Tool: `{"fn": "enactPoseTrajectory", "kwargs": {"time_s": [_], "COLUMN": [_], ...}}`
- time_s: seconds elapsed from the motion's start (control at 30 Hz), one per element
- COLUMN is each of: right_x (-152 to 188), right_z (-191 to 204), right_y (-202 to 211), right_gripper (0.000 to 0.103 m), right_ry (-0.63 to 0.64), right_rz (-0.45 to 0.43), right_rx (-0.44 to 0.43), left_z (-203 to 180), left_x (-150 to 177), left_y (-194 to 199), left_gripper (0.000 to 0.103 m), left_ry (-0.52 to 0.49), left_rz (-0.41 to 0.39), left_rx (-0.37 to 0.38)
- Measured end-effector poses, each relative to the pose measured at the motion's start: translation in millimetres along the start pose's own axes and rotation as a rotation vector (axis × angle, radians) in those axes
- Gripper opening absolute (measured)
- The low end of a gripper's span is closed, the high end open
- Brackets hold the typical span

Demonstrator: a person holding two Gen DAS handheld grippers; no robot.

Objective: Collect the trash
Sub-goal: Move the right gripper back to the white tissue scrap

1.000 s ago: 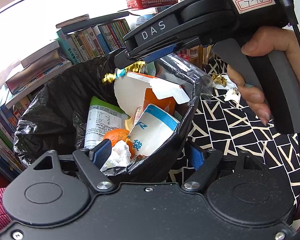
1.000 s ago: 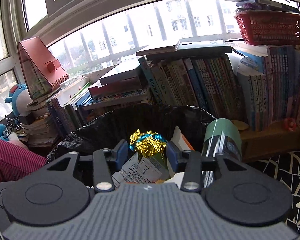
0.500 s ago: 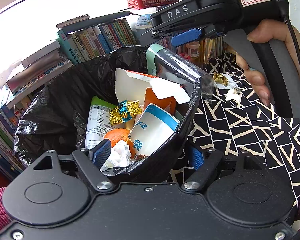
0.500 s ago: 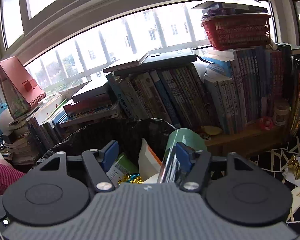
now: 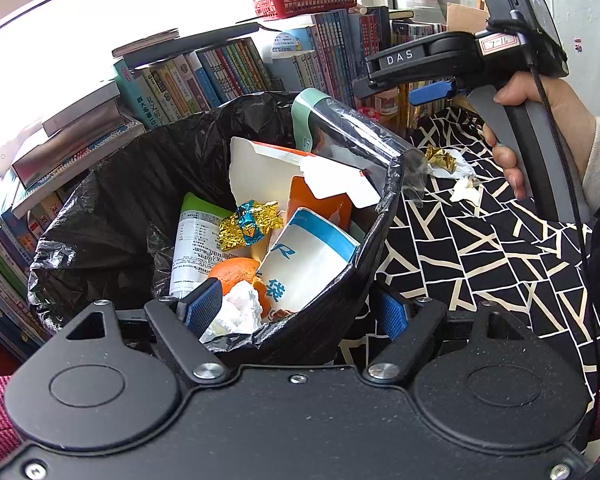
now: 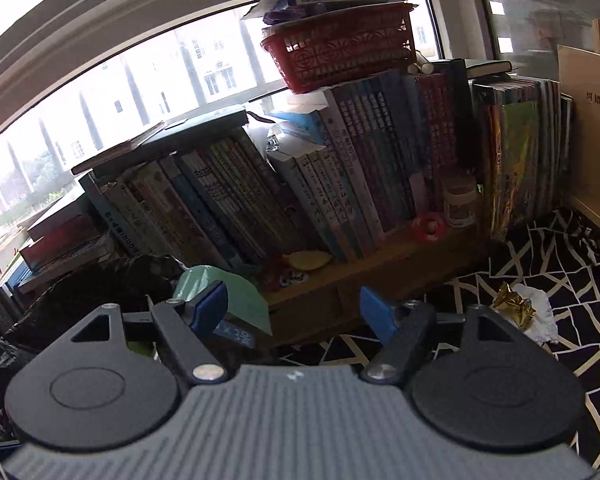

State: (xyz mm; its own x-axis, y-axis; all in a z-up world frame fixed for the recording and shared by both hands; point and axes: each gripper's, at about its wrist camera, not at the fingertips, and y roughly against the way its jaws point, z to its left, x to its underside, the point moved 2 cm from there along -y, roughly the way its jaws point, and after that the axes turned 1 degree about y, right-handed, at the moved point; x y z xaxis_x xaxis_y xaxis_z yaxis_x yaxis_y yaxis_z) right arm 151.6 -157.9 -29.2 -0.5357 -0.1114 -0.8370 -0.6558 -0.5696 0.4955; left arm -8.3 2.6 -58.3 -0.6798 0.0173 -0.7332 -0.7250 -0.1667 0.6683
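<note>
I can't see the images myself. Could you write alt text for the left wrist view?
The left gripper grips the near rim of a black-lined trash bin full of wrappers, cartons and orange peel. Beyond it, the empty right gripper is opening above a patterned cloth.

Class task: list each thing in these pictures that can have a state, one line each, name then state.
Bin bag: open, nearly full.
Gold wrapper: in the bag, on top.
Orange: in the bag.
Foil scrap: on the cloth, uncollected.
Tissue: crumpled, on the cloth beside the scrap.
Left tool: astride the bag's rim.
Right tool: opening, empty.
</note>
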Motion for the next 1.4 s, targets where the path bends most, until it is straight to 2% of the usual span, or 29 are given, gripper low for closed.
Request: {"fn": "enactPoseTrajectory", "kwargs": {"time_s": [0.83, 1.13, 1.4], "right_x": [63, 86, 102], "right_z": [-109, -135, -154], "right_y": [-67, -83, -90], "right_gripper": [0.09, 0.092, 0.098], "right_ry": [-0.133, -0.139, -0.154], "right_rz": [0.163, 0.207, 0.198], "right_rx": [0.373, 0.453, 0.501], "left_z": [-1, -1, 0], "left_x": [-1, -2, -3], "left_y": [0, -1, -1], "left_gripper": [0.079, 0.079, 0.079], "left_ry": [-0.005, -0.006, -0.004], "left_rz": [-0.002, -0.004, -0.003], "left_rx": [-0.006, -0.006, -0.004]}}
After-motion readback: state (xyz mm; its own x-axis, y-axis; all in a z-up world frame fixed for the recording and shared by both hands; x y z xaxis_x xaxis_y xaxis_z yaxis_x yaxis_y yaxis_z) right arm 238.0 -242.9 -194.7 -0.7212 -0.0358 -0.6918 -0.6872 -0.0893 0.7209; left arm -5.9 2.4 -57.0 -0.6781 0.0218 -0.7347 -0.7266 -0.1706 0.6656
